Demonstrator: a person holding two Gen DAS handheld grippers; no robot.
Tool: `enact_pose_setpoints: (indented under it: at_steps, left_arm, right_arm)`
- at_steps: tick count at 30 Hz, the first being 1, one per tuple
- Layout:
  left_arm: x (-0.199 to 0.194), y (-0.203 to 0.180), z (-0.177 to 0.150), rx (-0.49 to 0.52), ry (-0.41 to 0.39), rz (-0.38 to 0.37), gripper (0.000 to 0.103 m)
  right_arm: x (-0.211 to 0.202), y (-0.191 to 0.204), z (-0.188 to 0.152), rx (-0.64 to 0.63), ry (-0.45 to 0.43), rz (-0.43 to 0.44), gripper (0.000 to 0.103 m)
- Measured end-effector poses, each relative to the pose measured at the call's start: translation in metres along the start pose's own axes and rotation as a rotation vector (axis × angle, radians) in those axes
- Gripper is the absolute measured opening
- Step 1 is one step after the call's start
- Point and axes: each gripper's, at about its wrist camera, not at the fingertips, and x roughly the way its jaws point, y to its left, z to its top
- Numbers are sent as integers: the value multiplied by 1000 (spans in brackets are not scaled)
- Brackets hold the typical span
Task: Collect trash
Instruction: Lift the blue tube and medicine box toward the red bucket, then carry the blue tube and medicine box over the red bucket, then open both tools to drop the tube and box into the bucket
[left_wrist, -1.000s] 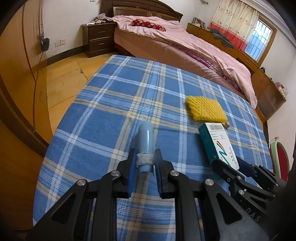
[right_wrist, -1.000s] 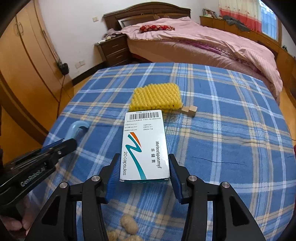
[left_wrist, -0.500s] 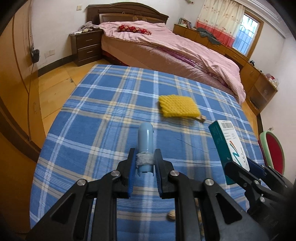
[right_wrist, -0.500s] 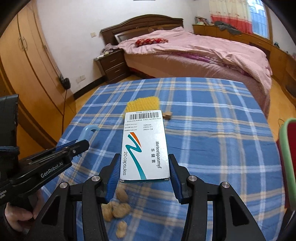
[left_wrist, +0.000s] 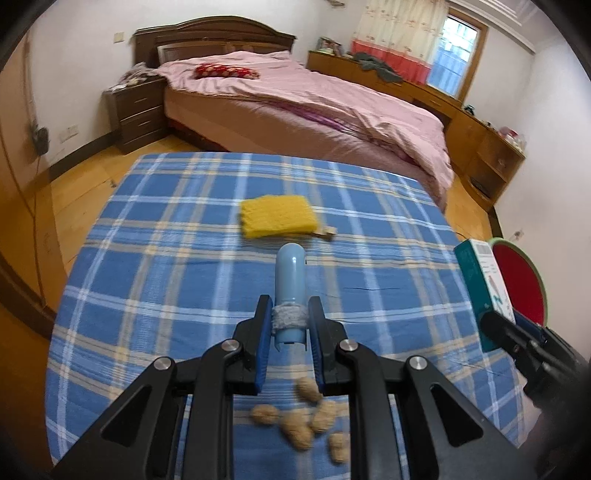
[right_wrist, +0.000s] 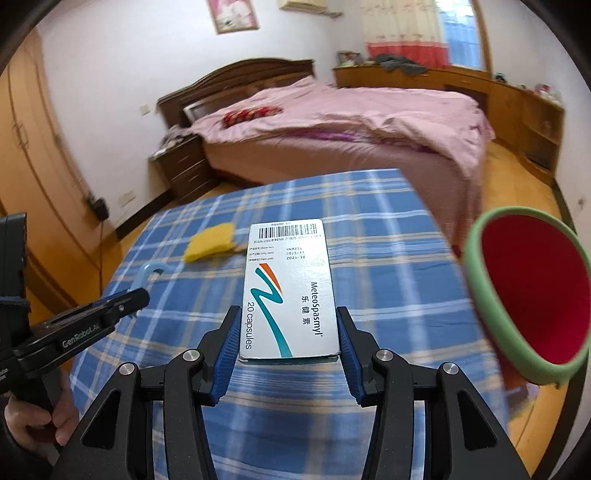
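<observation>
Your left tool (left_wrist: 289, 325) is nearly closed, clamped on a pale blue tube (left_wrist: 290, 291) wrapped in grey tape where the pads press, its rounded end pointing ahead over the desk (left_wrist: 155, 266), with peanut shells (left_wrist: 303, 421) just below it. Your right tool (right_wrist: 288, 343) stands about half open, clamped on the sides of a capsule box (right_wrist: 290, 288) lying flat, barcode end forward. A green-rimmed red bin (right_wrist: 532, 302) sits near that tool's right.
</observation>
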Motion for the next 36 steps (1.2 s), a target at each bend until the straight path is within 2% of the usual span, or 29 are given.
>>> enact_pose_setpoints:
  at_steps: [9, 17, 36]
  left_arm:
    - [3, -68, 5, 130, 8, -86, 19]
    - [22, -136, 9, 252, 8, -152, 19]
    - [74, -277, 7, 412, 89, -327, 19]
  right_arm:
    - [-37, -58, -1, 82, -66, -138, 51]
    - [-50, -108, -5, 153, -79, -227, 51]
    - [-51, -224, -21, 322, -38, -339, 51]
